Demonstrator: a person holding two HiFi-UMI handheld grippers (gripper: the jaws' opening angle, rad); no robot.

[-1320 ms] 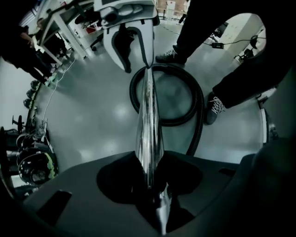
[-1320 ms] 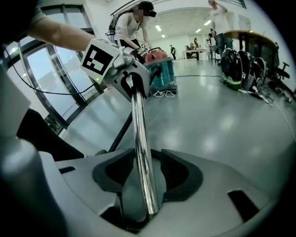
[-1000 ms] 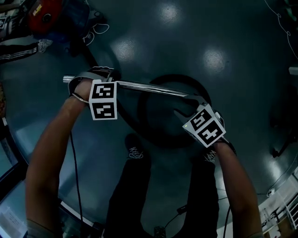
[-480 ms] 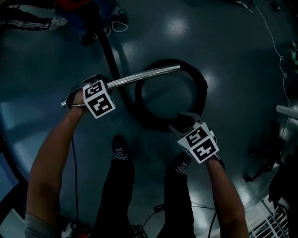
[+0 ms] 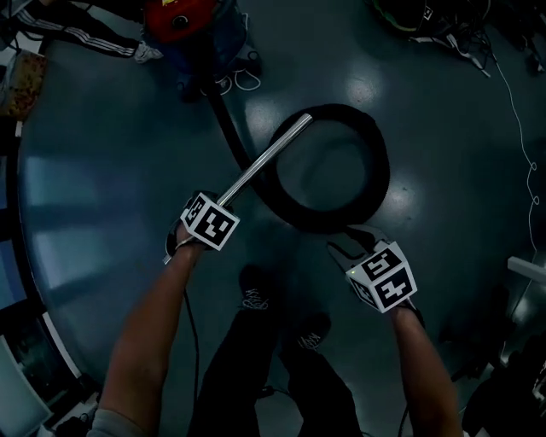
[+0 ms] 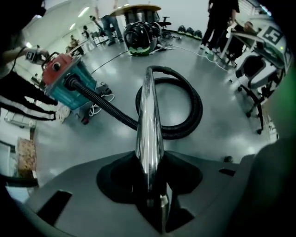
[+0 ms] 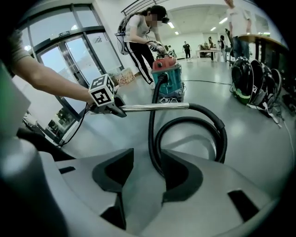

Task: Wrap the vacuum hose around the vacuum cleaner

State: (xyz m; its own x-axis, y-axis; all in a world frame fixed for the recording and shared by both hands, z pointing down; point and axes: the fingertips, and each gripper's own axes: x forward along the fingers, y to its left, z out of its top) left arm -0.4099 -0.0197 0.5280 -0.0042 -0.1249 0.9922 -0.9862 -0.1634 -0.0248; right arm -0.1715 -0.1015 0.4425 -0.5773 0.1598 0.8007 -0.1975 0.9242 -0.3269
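Polished grey floor [image 5: 102, 171] of a wide hall spreads under the person. The vacuum cleaner [image 5: 183, 21], red-lidded over a teal tub, stands at its far side. From it the vacuum hose [image 5: 380, 162] runs out black and ribbed and curls into one open loop well apart from the machine. It ends in a bright metal wand [image 5: 264, 158].

The two parts will likely handle very differently. The wand looks rigid, smooth and slippery, so a grip near its free end gives leverage but could let it twist or slide. The hose looks light, limp and springy. Its ribs should give purchase, yet it will probably sag between holds and try to uncoil. Taking it close to where the next turn must lie seems wisest.

The left gripper [image 5: 200, 235] points down with its fingers closed on the wand near the free end, the tube filling the gap between them. The right gripper [image 5: 350, 243] sits at the near edge of the loop. Its fingers stand partway apart with the hose between them, lying against one finger [image 7: 185, 171] while floor shows beside the other. Since the loop rises off the floor from there, it reads as a hold rather than a loose cradle.
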